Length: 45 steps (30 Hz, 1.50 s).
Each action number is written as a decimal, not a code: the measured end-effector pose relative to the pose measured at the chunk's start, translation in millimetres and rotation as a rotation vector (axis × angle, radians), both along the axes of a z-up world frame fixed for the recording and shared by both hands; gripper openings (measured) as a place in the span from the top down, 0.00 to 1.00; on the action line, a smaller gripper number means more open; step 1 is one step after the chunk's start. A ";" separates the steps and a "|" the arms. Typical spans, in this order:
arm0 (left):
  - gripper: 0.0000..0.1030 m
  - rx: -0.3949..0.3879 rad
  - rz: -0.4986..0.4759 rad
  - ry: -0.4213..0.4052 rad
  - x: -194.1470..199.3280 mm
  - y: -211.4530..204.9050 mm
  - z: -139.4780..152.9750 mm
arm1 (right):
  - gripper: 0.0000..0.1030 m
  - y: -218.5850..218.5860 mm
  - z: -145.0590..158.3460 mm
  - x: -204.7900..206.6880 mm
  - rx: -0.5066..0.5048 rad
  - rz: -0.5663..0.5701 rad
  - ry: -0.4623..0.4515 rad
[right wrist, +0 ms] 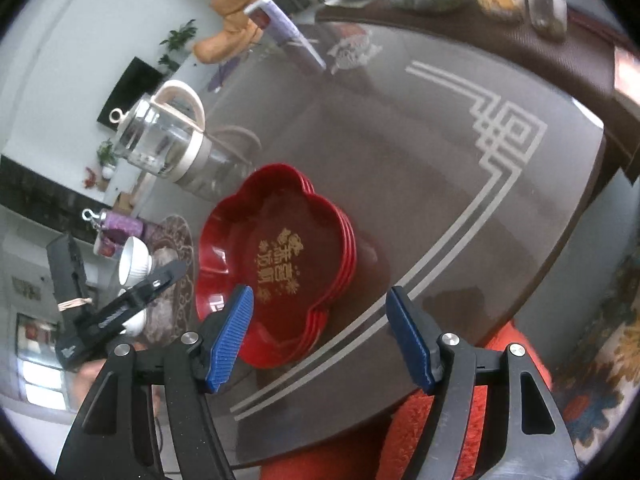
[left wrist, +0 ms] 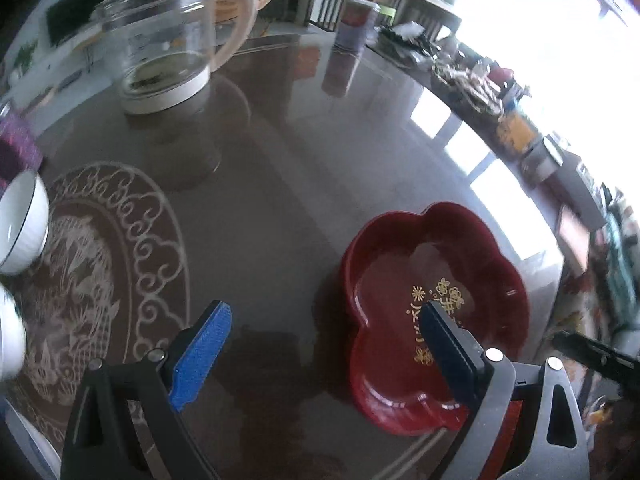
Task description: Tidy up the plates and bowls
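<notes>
Red plates (right wrist: 276, 264), flower-shaped, stacked on surface (right wrist: 440, 208) nr its front edge; kettle (right wrist: 168, 140) just behind; white bowls (right wrist: 134, 266) apart, to stack's left. Left tool (left wrist: 324, 344) spread, empty, one finger over stack rim. Right tool (right wrist: 320, 336) spread, empty, above stack's near rim. Judgement: bowls need grouping next; pinch rim squarely, lift slow to avoid tipping.

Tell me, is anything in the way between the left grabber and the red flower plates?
Nothing visible is. The left gripper hangs open right beside the red plates, with only bare glass table between its fingers. The glass kettle and white bowl stand off to the side.
</notes>
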<state>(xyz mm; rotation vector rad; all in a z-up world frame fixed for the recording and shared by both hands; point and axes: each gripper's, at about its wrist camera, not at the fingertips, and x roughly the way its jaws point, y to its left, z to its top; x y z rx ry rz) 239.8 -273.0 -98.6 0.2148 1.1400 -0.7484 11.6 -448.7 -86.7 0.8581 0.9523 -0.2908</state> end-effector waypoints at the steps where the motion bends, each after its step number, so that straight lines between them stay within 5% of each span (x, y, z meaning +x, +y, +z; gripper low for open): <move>1: 0.08 0.008 -0.002 -0.006 -0.2 -4.8 -1.6 | 0.30 4.3 -3.8 3.4 -0.003 0.009 0.009; 9: 0.12 0.044 -0.007 0.010 -6.0 -29.6 -27.9 | 0.30 34.5 -51.2 31.4 -0.019 0.049 0.081; 11: 0.21 0.040 -0.022 0.017 -9.8 -31.6 -32.1 | 0.30 34.6 -57.9 32.6 -0.010 0.035 0.073; 15: 0.59 -0.036 -0.027 0.083 -9.4 -27.7 -41.1 | 0.41 32.6 -61.5 33.2 -0.036 0.029 0.022; 16: 0.62 -0.057 -0.013 0.095 -8.5 -25.6 -41.3 | 0.60 32.6 -61.9 33.9 -0.043 0.040 0.018; 21: 0.77 -0.141 0.075 0.132 -2.4 -7.7 -42.1 | 0.68 37.1 -61.2 36.7 -0.103 0.114 -0.002; 33: 0.77 -0.228 0.290 -0.015 53.2 71.0 -5.9 | 0.69 84.1 -21.4 122.4 -0.287 0.313 -0.111; 45: 0.77 -0.148 0.470 -0.019 145.9 112.5 -48.1 | 0.72 108.1 -51.7 265.2 -0.333 0.482 -0.083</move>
